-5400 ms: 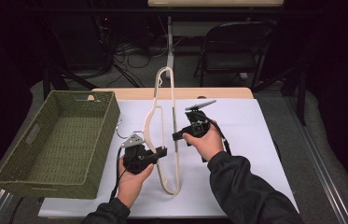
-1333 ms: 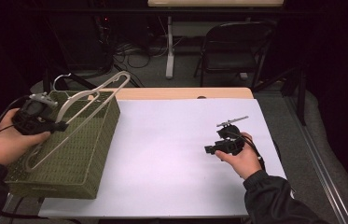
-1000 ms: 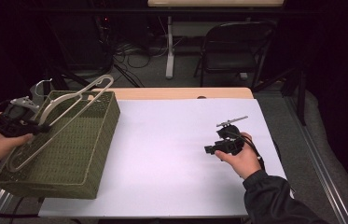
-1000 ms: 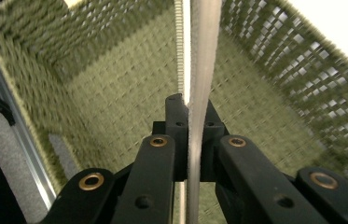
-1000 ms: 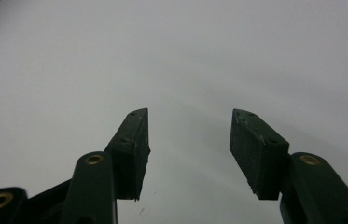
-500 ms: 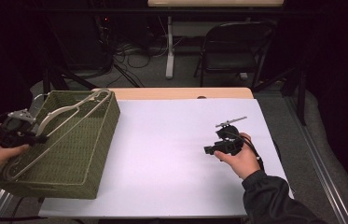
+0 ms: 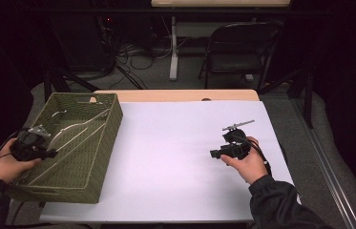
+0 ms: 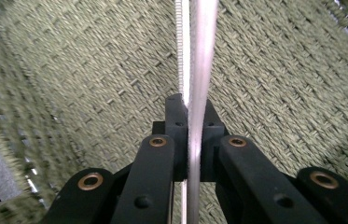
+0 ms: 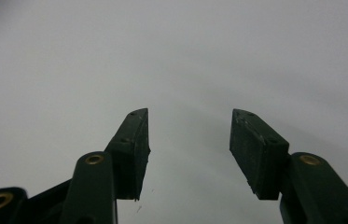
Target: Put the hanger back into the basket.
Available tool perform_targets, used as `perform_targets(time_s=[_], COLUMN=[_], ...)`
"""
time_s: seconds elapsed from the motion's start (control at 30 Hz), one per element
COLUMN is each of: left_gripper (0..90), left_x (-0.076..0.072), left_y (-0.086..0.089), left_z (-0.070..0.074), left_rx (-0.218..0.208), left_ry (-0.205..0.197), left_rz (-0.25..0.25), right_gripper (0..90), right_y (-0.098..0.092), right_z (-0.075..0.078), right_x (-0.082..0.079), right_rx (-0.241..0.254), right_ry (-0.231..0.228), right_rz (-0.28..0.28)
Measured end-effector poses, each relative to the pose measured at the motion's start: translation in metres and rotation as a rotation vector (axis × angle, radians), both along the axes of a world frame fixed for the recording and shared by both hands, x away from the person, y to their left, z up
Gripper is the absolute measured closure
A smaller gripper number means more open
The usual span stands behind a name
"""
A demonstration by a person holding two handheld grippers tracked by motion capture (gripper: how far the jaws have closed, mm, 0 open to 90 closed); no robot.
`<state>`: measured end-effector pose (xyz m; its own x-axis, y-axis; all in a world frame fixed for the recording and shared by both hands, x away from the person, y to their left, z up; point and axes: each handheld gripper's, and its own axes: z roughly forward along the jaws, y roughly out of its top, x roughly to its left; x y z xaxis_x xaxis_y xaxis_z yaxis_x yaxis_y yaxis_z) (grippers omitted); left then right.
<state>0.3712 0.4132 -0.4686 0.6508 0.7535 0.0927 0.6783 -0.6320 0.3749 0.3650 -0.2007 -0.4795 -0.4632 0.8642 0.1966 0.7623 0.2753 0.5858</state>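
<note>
Hanger (image 7: pixel 73 136) now lower, pale, slanted inside basket (image 7: pixel 100 157).

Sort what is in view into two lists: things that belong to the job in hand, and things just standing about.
Part of the job:
- white hanger, clamped in the left tool
- green woven basket, with the hanger lying inside it

Just standing about:
- right tool, open over the white table, holding nothing
- folding chair behind the table
- cables on the floor

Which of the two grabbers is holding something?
The left gripper. Its jaws are shut on the white hanger inside the green basket. The right gripper has open jaws with nothing between them.
</note>
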Motion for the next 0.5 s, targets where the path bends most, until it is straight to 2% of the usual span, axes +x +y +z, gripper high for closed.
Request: perform_targets(time_s=[0.1, 0.17, 0.23, 0.37, 0.43, 0.5], left_gripper=[85.9, 76.5, 67.7, 51.3, 48.6, 45.7], left_x=[0.000, -0.001, -0.004, -0.013, -0.021, -0.031], left_y=[0.002, 0.007, 0.012, 0.022, 0.024, 0.022], left_z=[-0.004, -0.001, 0.005, 0.020, 0.028, 0.036], left_rx=[-0.013, -0.040, -0.048, -0.105, -0.132, -0.137], left_ry=[-0.011, -0.060, -0.111, -0.175, -0.193, -0.212], left_rz=[0.030, 0.066, 0.093, 0.171, 0.193, 0.221], right_gripper=[47.6, 47.6, 47.6, 47.6, 47.4, 47.1], right_y=[-0.002, -0.002, -0.003, -0.005, -0.005, -0.005], right_z=[0.000, 0.000, 0.000, 0.001, 0.001, 0.001], right_x=[-0.001, -0.001, -0.002, -0.003, -0.004, -0.007], right_rx=[-0.003, 0.000, 0.001, 0.006, 0.005, -0.003], right_ry=[0.000, -0.003, -0.001, -0.004, -0.009, -0.022], right_rz=[-0.004, -0.004, -0.006, -0.009, -0.009, -0.010])
